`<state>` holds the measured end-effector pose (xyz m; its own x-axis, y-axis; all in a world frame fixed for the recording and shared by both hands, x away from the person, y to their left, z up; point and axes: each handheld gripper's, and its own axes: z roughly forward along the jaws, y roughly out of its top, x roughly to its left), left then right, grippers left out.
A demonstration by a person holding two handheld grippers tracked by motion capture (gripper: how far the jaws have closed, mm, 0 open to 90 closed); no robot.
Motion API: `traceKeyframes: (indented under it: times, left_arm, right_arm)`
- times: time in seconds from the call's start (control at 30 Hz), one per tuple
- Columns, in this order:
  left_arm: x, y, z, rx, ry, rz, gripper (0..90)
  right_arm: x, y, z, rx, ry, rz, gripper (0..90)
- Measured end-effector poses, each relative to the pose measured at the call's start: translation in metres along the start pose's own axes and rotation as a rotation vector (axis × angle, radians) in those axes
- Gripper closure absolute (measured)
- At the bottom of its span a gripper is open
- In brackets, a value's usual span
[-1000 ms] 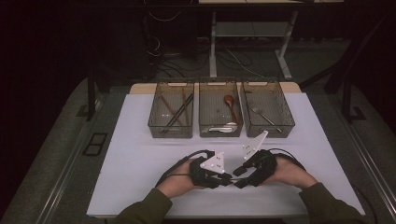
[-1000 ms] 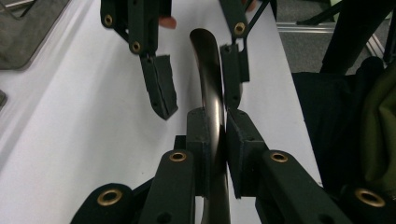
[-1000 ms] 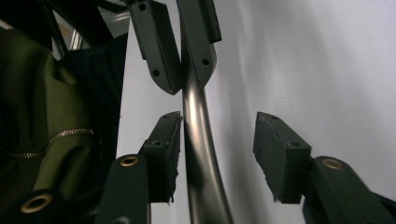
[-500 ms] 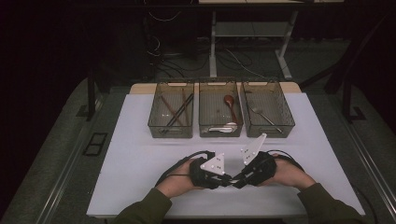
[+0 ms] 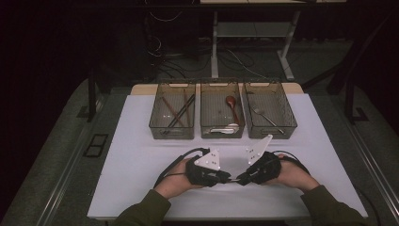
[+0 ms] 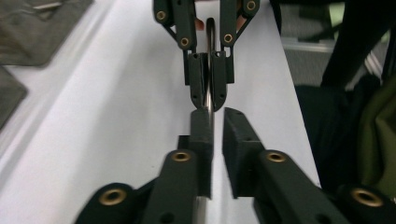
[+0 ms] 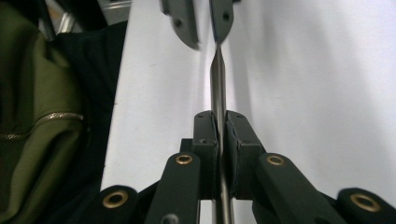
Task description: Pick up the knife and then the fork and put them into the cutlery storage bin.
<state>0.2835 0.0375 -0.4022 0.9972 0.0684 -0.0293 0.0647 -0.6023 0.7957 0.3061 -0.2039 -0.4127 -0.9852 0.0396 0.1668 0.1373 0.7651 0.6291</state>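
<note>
Looking from the left: left gripper (image 5: 225, 178) sits low over the white mat (image 5: 141, 155), on the person's side of the three bins, pointing at the other gripper. In the left gripper view its jaws stand slightly apart, having just eased open a little; the thin metal utensil handle (image 6: 208, 100) runs between them, against the left pad (image 6: 201, 135) and clear of the right one. So not clamped.

Handle bridges the two grippers, right between the tips, in line with the middle bin (image 5: 221, 115) and nearer the person than it. Can't tell which utensil it is; the working end is hidden.

Right gripper (image 5: 242, 178) faces the left one, tips nearly meeting. Right gripper view: jaws have just closed, and both pads (image 7: 205, 140) press on the handle.

Bins, left to right behind the grippers: left bin (image 5: 173, 115) holds dark chopsticks (image 5: 179, 113), middle bin holds a brown spoon (image 5: 233, 106) and a pale utensil, right bin (image 5: 269, 110) holds a fork (image 5: 263, 115).
</note>
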Motion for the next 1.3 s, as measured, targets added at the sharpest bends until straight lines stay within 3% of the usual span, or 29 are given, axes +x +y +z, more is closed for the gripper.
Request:
traceKeyframes:
  times: [0.17,0.37,0.57,0.97,1.1,1.17,1.3]
  left_arm:
    - [0.002,-0.008,-0.015,-0.063,0.051,-0.078,61.7]
    - [0.002,-0.024,-0.037,-0.111,0.141,-0.107,45.9]
    - [0.002,-0.041,-0.052,-0.141,0.216,-0.168,36.2]
    - [-0.002,-0.08,-0.064,-0.073,0.361,-0.274,13.7]
    - [-0.002,-0.092,-0.066,-0.07,0.398,-0.333,6.3]
    - [-0.004,-0.096,-0.068,-0.074,0.419,-0.342,1.4]
    - [-0.006,-0.099,-0.071,-0.087,0.437,-0.354,0.0]
  right_arm:
    - [-0.001,-0.005,-0.01,-0.02,-0.063,0.024,83.1]
    - [-0.003,-0.013,-0.019,-0.036,-0.152,0.063,83.0]
    - [-0.007,-0.017,-0.029,-0.071,-0.193,0.093,83.0]
    - [-0.013,-0.025,-0.05,-0.156,-0.275,0.202,83.1]
    - [-0.015,-0.025,-0.059,-0.181,-0.304,0.222,83.0]
    - [-0.018,-0.026,-0.064,-0.197,-0.323,0.235,83.0]
    - [-0.025,-0.028,-0.075,-0.222,-0.378,0.264,83.0]
